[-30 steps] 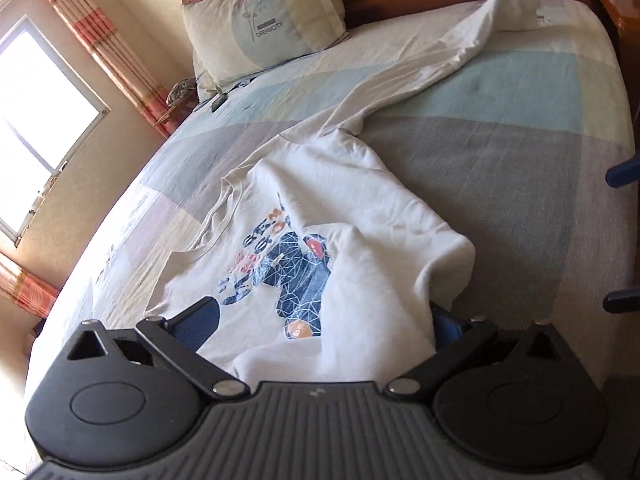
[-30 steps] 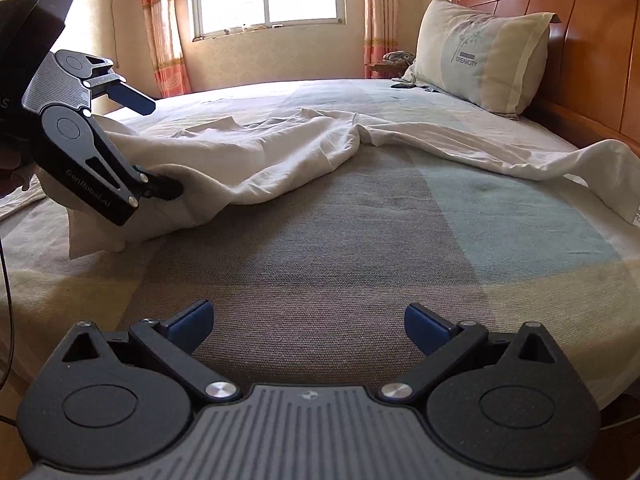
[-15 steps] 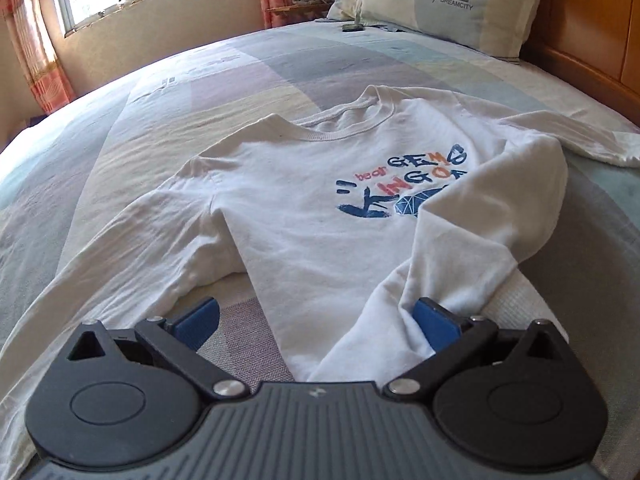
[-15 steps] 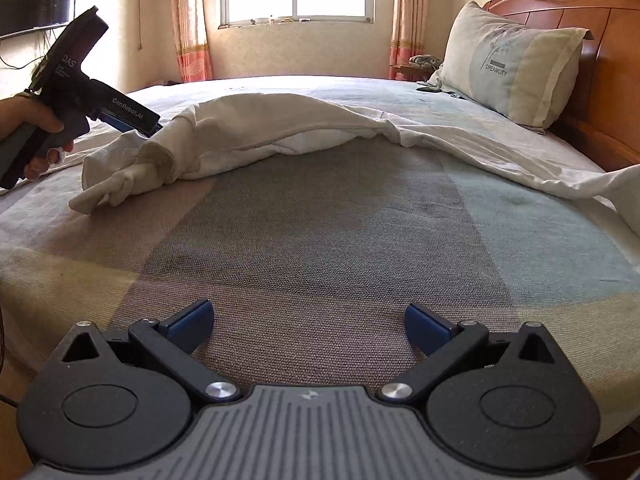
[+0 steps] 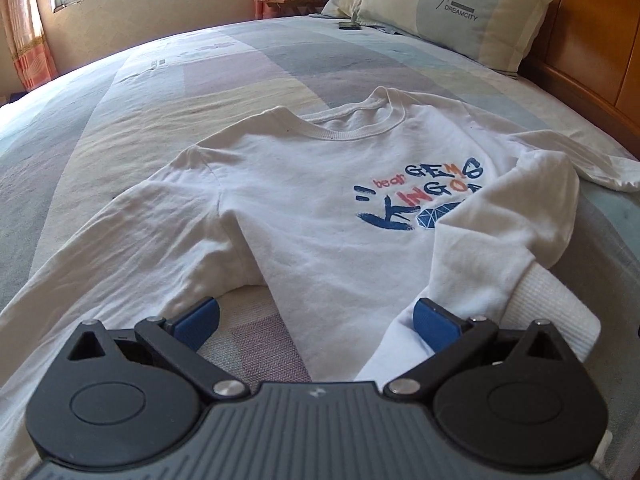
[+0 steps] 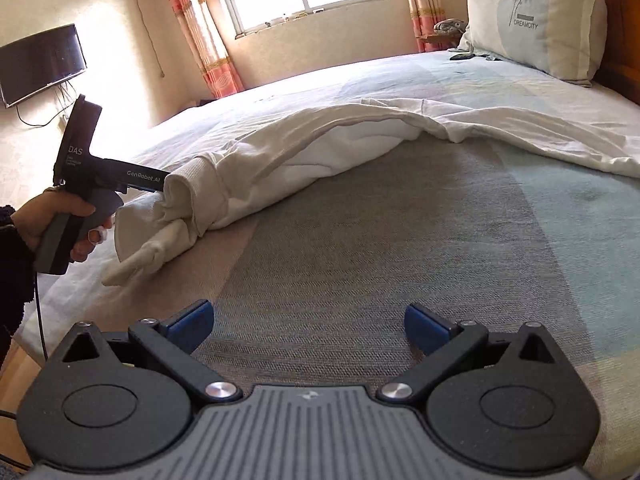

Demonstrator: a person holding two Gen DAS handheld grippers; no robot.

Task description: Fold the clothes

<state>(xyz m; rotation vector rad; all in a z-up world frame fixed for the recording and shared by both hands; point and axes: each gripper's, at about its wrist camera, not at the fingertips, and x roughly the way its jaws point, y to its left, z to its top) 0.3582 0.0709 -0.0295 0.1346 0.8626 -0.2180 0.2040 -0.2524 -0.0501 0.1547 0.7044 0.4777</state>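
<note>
In the left wrist view, the white sweatshirt (image 5: 304, 208) lies chest-up across the middle of the frame on the striped bed (image 5: 168, 92), collar toward the pillow (image 5: 460, 12) at upper right. One sleeve is doubled over the print at right, its ribbed cuff at lower right. The left hand-held gripper (image 5: 316, 322) sits at the bottom edge with its blue pads spread; cloth lies between them, and nothing is pinched. To fold well from here, I would judge it best to flatten the bunched hem first, then close on a single clean edge, not on a wad of layers.

The right wrist view shows what the first cannot: the same garment from the side, a rumpled ridge (image 6: 304, 148) running from centre left to upper right, and the person's hand (image 6: 60, 220) holding the left tool at the left edge. The right hand-held gripper (image 6: 306, 324), bottom centre, has its jaws wide apart over bare bedcover, well apart from the sweatshirt.
</note>
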